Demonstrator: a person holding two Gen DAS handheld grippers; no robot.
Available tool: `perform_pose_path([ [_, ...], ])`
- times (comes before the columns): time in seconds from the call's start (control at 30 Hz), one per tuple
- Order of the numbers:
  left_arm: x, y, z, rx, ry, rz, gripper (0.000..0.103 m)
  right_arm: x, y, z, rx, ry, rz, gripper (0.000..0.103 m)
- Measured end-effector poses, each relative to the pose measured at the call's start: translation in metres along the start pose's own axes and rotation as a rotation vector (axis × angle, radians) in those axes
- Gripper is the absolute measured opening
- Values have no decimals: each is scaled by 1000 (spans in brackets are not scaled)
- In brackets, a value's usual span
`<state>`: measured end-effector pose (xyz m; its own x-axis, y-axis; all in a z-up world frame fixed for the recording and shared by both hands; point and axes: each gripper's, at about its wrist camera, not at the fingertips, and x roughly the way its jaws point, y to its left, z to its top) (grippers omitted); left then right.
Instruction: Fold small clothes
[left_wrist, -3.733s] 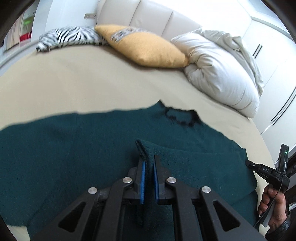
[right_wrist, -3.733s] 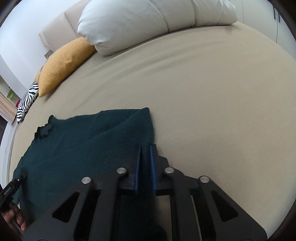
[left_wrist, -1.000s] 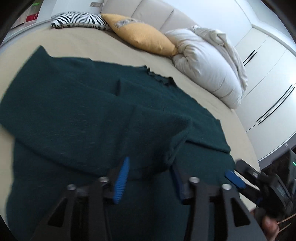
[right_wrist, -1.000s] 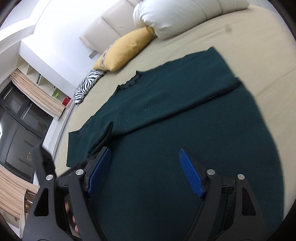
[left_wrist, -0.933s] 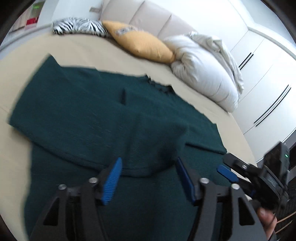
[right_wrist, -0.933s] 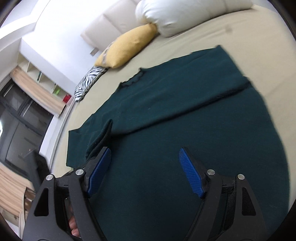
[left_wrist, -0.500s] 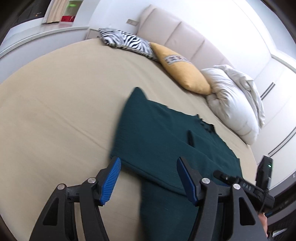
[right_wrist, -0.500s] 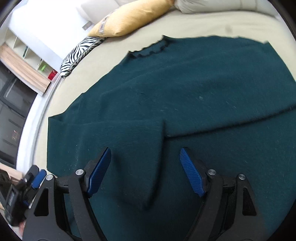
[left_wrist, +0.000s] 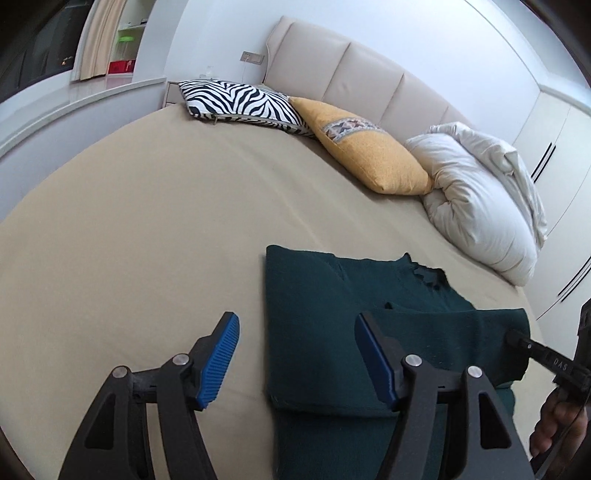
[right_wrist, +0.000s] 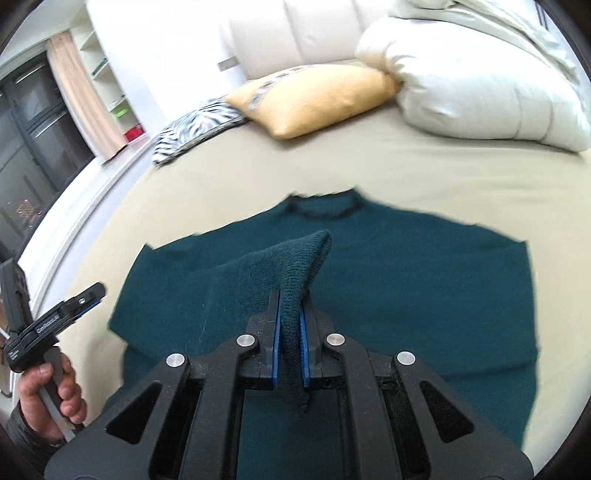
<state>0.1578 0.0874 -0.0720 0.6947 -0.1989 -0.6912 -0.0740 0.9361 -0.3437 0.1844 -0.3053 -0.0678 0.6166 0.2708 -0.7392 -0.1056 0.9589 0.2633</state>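
A teal sweater is being folded on the bed, spread flat below the pillows, neckline toward the headboard. One sleeve is already lying folded across the body, probably so the garment narrows into a rectangle. A sleeve cuff is being pinched and lifted by the right gripper, its jaws closing tight on the knit; it is judged that the fabric is being raised so it can be carried across the body. The left gripper is being opened, with nothing between its jaws, above the sweater's left edge. The pinch is being shown only by the right wrist view; the folded sleeve's layering only by the left.
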Motion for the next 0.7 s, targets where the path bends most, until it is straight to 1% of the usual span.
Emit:
perform_pose_path([
  [0.1, 25, -3, 2, 17, 40, 41, 71, 22, -36, 4, 38, 45, -26, 7],
  [0.17, 38, -2, 6, 18, 57, 75, 70, 43, -66, -3, 89, 89, -59, 7],
  [0.23, 48, -3, 9, 34, 68, 104, 71, 59, -84, -13, 141, 116, -58, 7],
  [0.33, 64, -8, 15, 75, 90, 140, 71, 63, -93, -20, 174, 89, -24, 7],
  [0.4, 76, -9, 18, 98, 114, 161, 70, 62, -91, -21, 156, 73, -31, 7],
  [0.47, 85, -10, 17, 112, 120, 180, 66, 56, -87, -19, 114, 45, -39, 7],
  [0.5, 87, -10, 16, 120, 116, 189, 55, 55, -83, -16, 97, 34, -41, 7],
  [0.53, 88, -11, 16, 127, 111, 184, 35, 49, -78, -14, 75, 20, -51, 7],
  [0.57, 88, -11, 15, 128, 113, 173, 26, 46, -73, -10, 63, 12, -55, 7],
  [0.6, 87, -12, 15, 127, 116, 166, 18, 45, -69, -5, 53, 6, -60, 7],
  [0.63, 84, -14, 14, 137, 101, 181, 11, 45, -67, -1, 49, 5, -70, 7],
  [0.7, 83, -15, 13, 144, 91, 192, 10, 45, -70, 4, 67, 11, -79, 7],
])
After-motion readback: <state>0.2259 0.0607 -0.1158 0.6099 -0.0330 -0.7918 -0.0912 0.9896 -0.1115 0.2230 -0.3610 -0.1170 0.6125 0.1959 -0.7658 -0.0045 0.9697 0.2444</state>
